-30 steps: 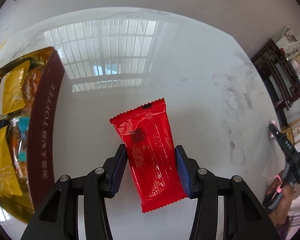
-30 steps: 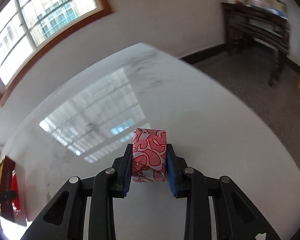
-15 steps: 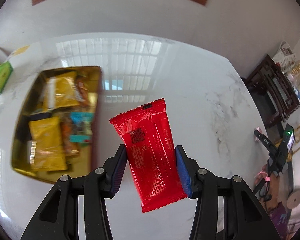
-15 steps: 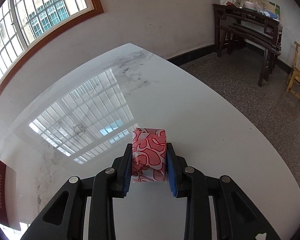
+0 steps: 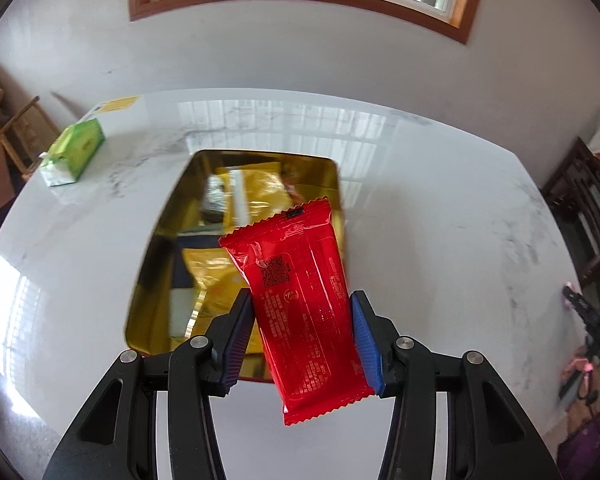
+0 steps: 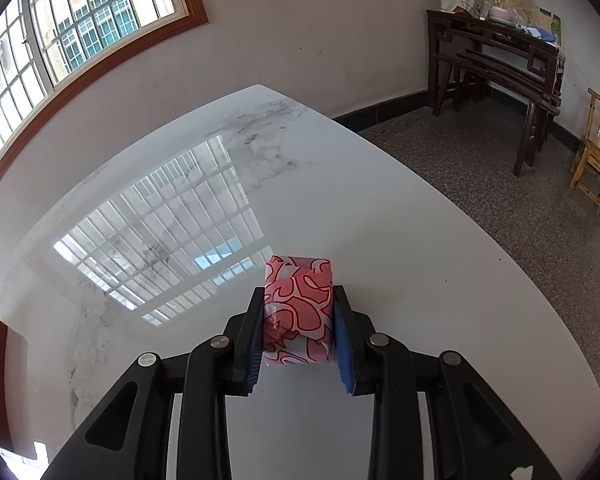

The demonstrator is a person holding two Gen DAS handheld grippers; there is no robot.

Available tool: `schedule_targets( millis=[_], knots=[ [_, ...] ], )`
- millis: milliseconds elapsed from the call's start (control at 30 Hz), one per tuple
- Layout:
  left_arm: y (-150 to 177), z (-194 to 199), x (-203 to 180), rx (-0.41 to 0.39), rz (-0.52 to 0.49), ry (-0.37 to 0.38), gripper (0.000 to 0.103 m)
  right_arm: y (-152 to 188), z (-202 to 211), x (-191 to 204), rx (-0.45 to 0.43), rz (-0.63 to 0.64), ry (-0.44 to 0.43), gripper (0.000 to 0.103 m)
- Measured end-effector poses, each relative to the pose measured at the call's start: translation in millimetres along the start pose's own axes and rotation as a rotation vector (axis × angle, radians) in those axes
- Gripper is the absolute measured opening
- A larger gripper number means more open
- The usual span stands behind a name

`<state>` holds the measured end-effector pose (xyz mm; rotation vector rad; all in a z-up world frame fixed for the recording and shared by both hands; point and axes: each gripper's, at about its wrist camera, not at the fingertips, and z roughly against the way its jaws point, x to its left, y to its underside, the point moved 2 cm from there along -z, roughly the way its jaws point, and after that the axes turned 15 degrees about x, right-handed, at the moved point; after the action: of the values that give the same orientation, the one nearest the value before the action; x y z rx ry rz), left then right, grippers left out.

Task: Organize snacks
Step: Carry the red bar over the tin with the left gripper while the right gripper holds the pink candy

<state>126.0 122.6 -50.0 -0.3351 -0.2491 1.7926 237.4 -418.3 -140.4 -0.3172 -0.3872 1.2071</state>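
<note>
My left gripper [image 5: 300,340] is shut on a red snack packet [image 5: 300,300] and holds it above the near right part of a gold tin box [image 5: 168,248] that holds yellow snack bags [image 5: 256,192]. My right gripper [image 6: 298,336] is shut on a pink-and-white patterned snack [image 6: 298,308] and holds it above the white marble table [image 6: 380,240]. The tin's dark red side [image 6: 4,384] shows at the far left of the right wrist view.
A green tissue pack [image 5: 74,152] lies at the table's far left corner. The other gripper [image 5: 592,320] shows at the right edge of the left wrist view. A dark wooden side table [image 6: 496,52] and a wooden chair [image 6: 596,152] stand beyond the table's right edge.
My left gripper has risen and swung left with the red packet, from beside the tin to over it. My right gripper has lifted a little with the pink snack.
</note>
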Motion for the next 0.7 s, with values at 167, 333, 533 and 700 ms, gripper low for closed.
schedule_targets(
  millis=[167, 333, 533, 700],
  knots=[
    [-3.4, -9.3, 10.2, -0.008, 0.007, -0.036, 0.049, 0.5, -0.1, -0.8, 0.0, 0.003, 0.003, 0.029],
    [-6.8, -19.7, 11.7, -0.002, 0.004, -0.048, 0.049, 0.6, -0.3, -0.5, 0.0, 0.003, 0.004, 0.029],
    [-10.4, -30.3, 8.1, -0.001, -0.004, -0.062, 0.049, 0.8, -0.6, 0.0, 0.001, 0.005, 0.006, 0.029],
    [-13.7, -39.4, 5.8, -0.002, -0.013, -0.078, 0.049, 0.8, -1.0, -0.4, 0.001, 0.005, 0.006, 0.029]
  ],
)
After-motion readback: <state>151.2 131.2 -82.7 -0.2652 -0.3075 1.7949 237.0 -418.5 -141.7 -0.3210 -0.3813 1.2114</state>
